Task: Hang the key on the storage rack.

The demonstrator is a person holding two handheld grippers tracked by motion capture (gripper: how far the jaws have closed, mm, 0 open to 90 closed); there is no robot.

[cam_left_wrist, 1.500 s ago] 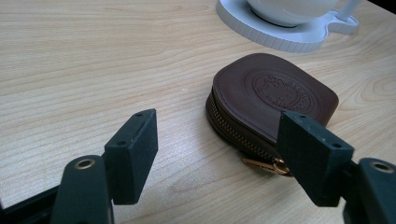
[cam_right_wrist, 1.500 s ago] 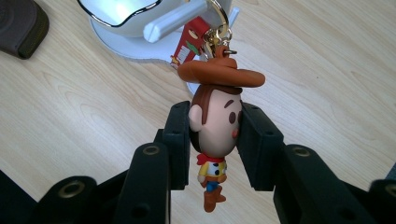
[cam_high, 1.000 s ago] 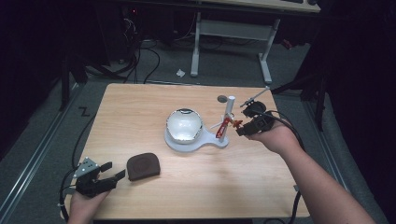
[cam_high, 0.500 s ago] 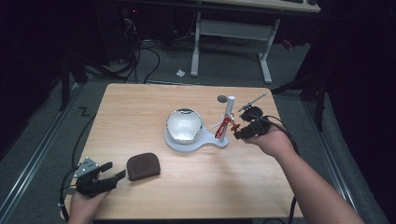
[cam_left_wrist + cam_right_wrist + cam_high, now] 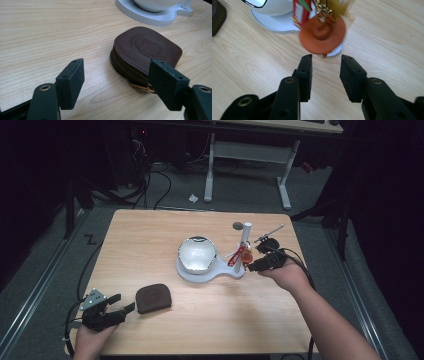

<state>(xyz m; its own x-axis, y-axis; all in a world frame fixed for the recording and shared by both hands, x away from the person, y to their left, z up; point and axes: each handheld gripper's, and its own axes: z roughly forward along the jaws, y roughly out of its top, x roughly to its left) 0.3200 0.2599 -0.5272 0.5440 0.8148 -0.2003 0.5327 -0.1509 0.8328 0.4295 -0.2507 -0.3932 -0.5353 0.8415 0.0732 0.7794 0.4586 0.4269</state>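
Right gripper, jaws just parting, empty, faces a blurred orange disc.

- Brown zip pouch — round embossed seal on its top face, with lettering around the ring; too faint to read.
- Red tag by the white stand — print blurred, unreadable.

We are holding our right gripper, jaws just opening, beside the white stand; our left gripper is resting near the brown pouch.
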